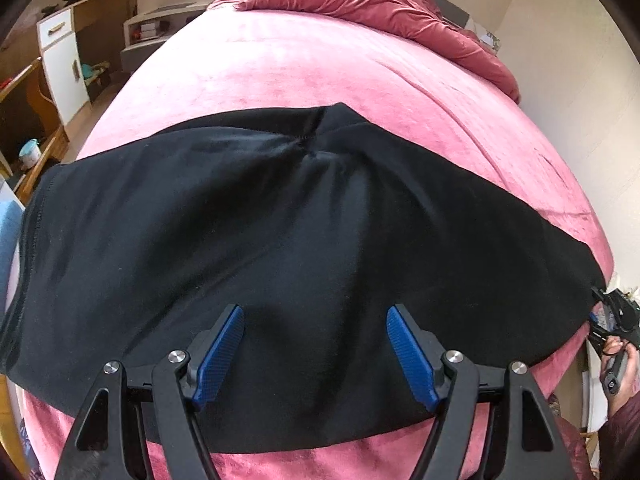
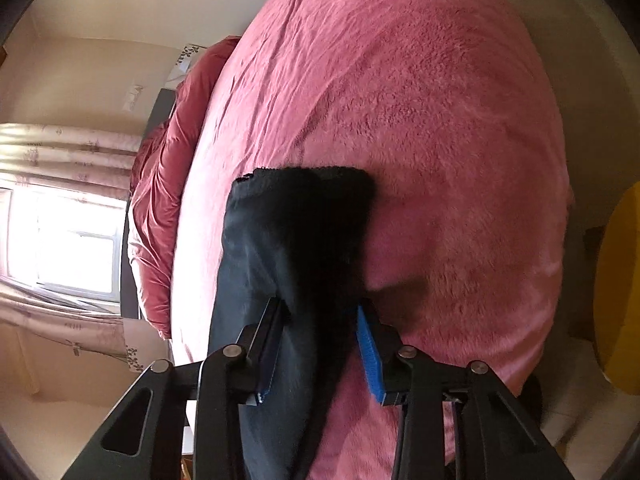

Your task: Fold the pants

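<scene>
Covering the bed (image 1: 320, 68): one pink plush blanket; a bunched red duvet (image 1: 380, 4) lay along its far edge. Black pants (image 1: 280, 240) were spread across the near part of the surface, crotch seam pointing to the far edge. Left gripper (image 1: 316, 336): fingers apart, over the pants near the near edge, clamping nothing. Right gripper (image 2: 320, 344): closed on a lifted end of the pants at the bed's right edge. Room: white cabinet (image 1: 64, 64) and wooden shelving left of the bed; curtained window (image 2: 64, 236); cream walls.
</scene>
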### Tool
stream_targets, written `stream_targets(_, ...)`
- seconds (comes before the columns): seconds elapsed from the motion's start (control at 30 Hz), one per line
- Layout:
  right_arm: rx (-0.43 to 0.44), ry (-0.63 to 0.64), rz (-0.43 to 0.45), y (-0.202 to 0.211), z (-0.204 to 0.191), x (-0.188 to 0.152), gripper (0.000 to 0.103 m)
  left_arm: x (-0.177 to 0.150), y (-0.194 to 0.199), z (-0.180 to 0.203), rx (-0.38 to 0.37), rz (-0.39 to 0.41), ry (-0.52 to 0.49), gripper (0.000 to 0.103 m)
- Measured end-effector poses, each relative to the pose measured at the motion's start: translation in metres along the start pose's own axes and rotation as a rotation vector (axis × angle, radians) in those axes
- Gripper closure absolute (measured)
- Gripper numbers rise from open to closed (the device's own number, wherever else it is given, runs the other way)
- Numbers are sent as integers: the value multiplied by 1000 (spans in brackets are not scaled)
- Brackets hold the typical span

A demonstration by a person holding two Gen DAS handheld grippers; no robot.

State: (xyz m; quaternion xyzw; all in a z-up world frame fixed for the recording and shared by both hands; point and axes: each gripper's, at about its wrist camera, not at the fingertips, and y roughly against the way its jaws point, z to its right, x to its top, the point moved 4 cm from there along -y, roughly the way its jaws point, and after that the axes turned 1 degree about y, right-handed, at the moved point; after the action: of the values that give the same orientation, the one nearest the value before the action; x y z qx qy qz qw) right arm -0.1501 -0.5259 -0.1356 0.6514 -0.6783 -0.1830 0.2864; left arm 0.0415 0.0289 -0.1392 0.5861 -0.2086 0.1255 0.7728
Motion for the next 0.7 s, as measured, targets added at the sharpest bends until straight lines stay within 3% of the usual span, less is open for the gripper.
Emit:
stream_targets(0.17, 7, 33, -6, -4, -2, 2, 65, 1, -4, -2, -22, 1, 26, 13)
stream_targets(0.27, 45, 3, -19, -7, 0, 4, 64, 0, -5, -3, -32, 1, 20, 12)
stream_targets(0.57, -71, 114, -39, -18, -25, 10, 65, 0, -6, -3, -27, -4, 5, 10)
stream_targets(0.67, -145, 201, -40, -19, -38, 9, 77, 0, -6, -3, 2, -18, -16, 11)
stream_targets(0.7, -153, 221, -41, -19, -42, 8, 86, 0, -6, -6, 15, -22, -11, 11)
